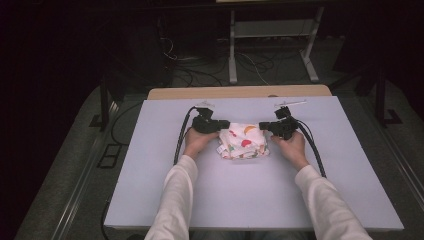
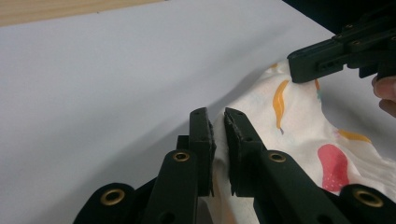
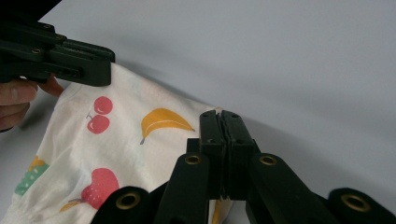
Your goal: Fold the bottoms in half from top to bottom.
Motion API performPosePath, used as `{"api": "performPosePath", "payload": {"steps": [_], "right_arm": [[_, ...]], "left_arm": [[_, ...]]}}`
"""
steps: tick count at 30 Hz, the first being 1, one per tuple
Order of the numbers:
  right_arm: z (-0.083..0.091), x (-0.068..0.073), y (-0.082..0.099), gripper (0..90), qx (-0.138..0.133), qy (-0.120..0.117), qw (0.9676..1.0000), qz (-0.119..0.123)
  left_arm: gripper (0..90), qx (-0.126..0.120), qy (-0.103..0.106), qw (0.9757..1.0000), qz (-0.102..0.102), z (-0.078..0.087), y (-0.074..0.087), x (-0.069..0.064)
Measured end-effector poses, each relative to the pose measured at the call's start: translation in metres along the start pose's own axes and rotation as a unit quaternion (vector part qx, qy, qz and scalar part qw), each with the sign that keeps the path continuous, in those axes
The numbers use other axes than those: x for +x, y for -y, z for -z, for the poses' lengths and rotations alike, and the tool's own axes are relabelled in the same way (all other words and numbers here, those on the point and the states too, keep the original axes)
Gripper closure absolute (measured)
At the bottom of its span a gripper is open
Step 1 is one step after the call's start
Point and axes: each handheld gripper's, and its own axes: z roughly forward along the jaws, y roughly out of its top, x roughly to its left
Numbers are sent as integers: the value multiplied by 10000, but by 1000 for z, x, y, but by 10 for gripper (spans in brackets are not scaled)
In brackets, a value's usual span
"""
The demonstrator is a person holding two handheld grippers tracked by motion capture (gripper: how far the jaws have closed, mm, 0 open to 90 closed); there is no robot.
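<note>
A white cloth (image 1: 243, 141) printed with fruit lies bunched at the middle of the table. My left gripper (image 1: 223, 124) is at its far left corner and my right gripper (image 1: 263, 126) at its far right corner. In the left gripper view the jaws (image 2: 218, 122) are pinched on a fold of the cloth (image 2: 299, 121), with the right gripper's tip (image 2: 299, 67) on the opposite corner. In the right gripper view the jaws (image 3: 221, 116) are pressed tight on the cloth's (image 3: 116, 154) corner, and the left gripper's tip (image 3: 105, 67) holds the other corner.
The table top (image 1: 250, 200) is a pale board with a wooden strip (image 1: 240, 92) along its far edge. Black cables (image 1: 180, 135) trail from both grippers. Beyond the table stand a metal frame (image 1: 232, 60) and loose floor cables (image 1: 200, 75).
</note>
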Motion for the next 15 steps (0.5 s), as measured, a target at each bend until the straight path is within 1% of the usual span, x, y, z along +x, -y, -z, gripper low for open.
{"api": "performPosePath", "payload": {"steps": [2, 5, 6, 8, 11, 13, 14, 15], "right_arm": [[-1, -1, 0, 868, -20, -22, 10000, -38], [-1, -2, 1, 865, -74, -78, 9999, -74], [-1, -3, 1, 861, -89, -118, 9999, -89], [0, -4, 1, 855, -118, -223, 9996, -86], [1, -4, 1, 817, -130, -325, 9994, -62], [1, -5, 1, 812, -123, -412, 9990, -89], [1, -5, 1, 804, -111, -432, 9990, -73], [2, -5, 1, 786, -99, -441, 9990, -65]], "left_arm": [[799, -37, -38, 10000, -1, 0, 0, 0], [775, -95, -90, 9999, 51, 0, 0, -1], [769, -129, -74, 9999, 88, 0, -1, -1], [713, -189, -68, 9997, 137, 0, -1, -1], [621, -169, -99, 9996, 202, 1, -3, -4], [582, -185, -74, 9994, 267, 2, -3, -4], [557, -188, -93, 9993, 295, 3, -4, -4], [507, -166, -143, 9993, 304, 3, -4, -5]]}}
